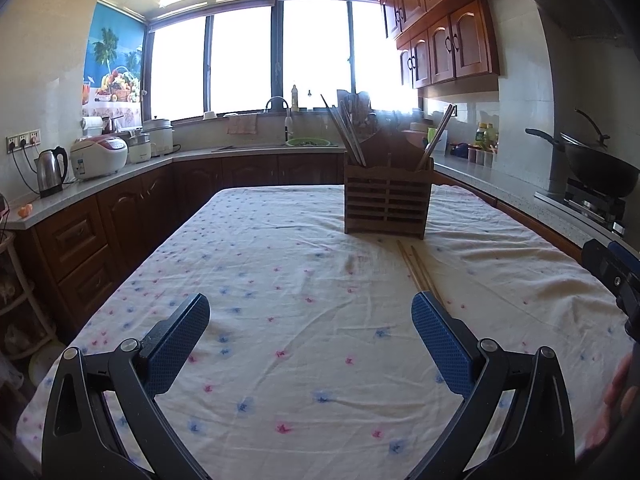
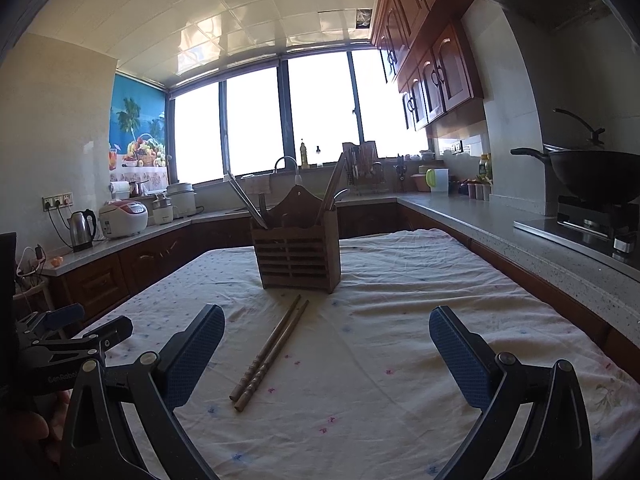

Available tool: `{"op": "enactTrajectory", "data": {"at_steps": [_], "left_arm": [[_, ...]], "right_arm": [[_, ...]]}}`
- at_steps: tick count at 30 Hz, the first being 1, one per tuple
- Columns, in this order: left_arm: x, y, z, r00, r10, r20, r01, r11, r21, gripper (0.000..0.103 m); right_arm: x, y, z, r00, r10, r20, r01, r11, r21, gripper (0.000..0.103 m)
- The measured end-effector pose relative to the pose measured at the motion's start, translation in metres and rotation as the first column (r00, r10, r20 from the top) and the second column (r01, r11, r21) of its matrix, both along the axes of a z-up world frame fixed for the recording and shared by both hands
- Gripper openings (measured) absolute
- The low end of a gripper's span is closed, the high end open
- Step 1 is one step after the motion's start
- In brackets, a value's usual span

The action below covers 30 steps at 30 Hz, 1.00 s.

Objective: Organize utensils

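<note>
A pair of wooden chopsticks (image 2: 272, 352) lies side by side on the flowered tablecloth (image 2: 380, 360), in front of a slatted wooden utensil holder (image 2: 298, 256) that holds more chopsticks and a spoon. My right gripper (image 2: 326, 320) is open and empty, with the chopsticks between its fingers, nearer the left one. My left gripper (image 1: 310, 312) is open and empty above the cloth (image 1: 260, 280); in its view the chopsticks (image 1: 418, 272) run behind its right finger and the holder (image 1: 386, 200) stands further back.
Kitchen counters run around the table on the left, back and right. A kettle (image 1: 52, 172) and rice cookers stand left, a sink (image 1: 280, 144) at the back, a wok (image 2: 592, 176) on the stove right. The other gripper shows at each view's edge.
</note>
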State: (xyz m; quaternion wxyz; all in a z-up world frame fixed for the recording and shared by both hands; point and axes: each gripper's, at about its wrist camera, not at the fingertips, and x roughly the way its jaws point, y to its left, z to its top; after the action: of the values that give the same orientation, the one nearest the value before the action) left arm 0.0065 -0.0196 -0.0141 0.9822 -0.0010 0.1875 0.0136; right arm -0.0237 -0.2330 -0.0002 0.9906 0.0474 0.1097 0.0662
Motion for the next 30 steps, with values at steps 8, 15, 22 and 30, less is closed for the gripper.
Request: {"op": "enactTrajectory", "data": {"at_steps": [8, 15, 22, 30], "left_arm": [[-0.0012, -0.0008, 0.0005, 1.000, -0.002, 0.008, 0.002, 1.000, 0.006, 0.103], [-0.0015, -0.0029, 0.0006, 1.000, -0.004, 0.013, 0.004, 1.000, 0.019, 0.103], [0.0004, -0.0008, 0.0002, 1.000, -0.006, 0.003, 0.006, 1.000, 0.008, 0.103], [0.0008, -0.0019, -0.0011, 1.000, -0.009, 0.003, 0.009, 1.000, 0.013, 0.103]], "right_arm": [[0.0003, -0.0005, -0.0001, 1.000, 0.001, -0.001, -0.001, 1.000, 0.001, 0.103], [-0.0002, -0.0004, 0.0000, 1.000, 0.005, 0.001, -0.005, 1.000, 0.003, 0.103], [-0.0002, -0.0004, -0.0002, 1.000, 0.006, 0.001, -0.006, 1.000, 0.004, 0.103], [0.0000, 0.0001, -0.0003, 1.000, 0.006, 0.002, -0.006, 1.000, 0.003, 0.103]]}}
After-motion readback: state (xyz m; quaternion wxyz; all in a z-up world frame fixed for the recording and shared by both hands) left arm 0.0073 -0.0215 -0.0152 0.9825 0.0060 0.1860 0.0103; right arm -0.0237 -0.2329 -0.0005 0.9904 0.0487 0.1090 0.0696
